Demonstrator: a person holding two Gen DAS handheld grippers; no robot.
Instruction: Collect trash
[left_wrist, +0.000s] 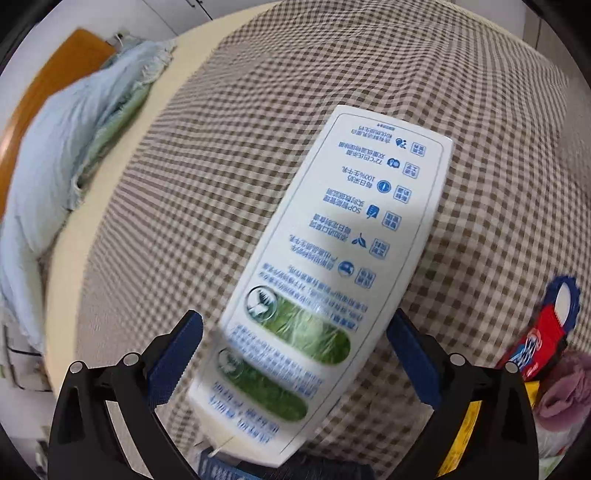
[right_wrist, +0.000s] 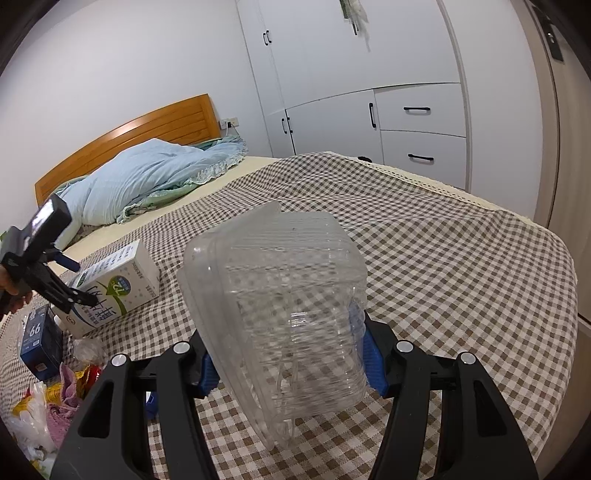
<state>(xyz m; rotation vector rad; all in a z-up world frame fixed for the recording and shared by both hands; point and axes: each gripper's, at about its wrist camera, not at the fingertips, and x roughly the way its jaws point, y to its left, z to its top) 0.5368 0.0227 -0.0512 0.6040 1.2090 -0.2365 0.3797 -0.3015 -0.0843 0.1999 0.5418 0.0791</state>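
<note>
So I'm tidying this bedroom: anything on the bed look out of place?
Yes. A milk carton lies tipped on its side on the checked bedspread, between the open left gripper's fingers. Wrappers and a blue box are heaped nearby. The right gripper holds a clear clamshell.

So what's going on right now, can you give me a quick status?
Left gripper open, straddling milk carton lying on checked bedspread. Right gripper shut on clear plastic container. Nothing blocking the carton.

A bed with checked cover carries a milk carton; beside the carton lie a blue box and wrappers.
</note>
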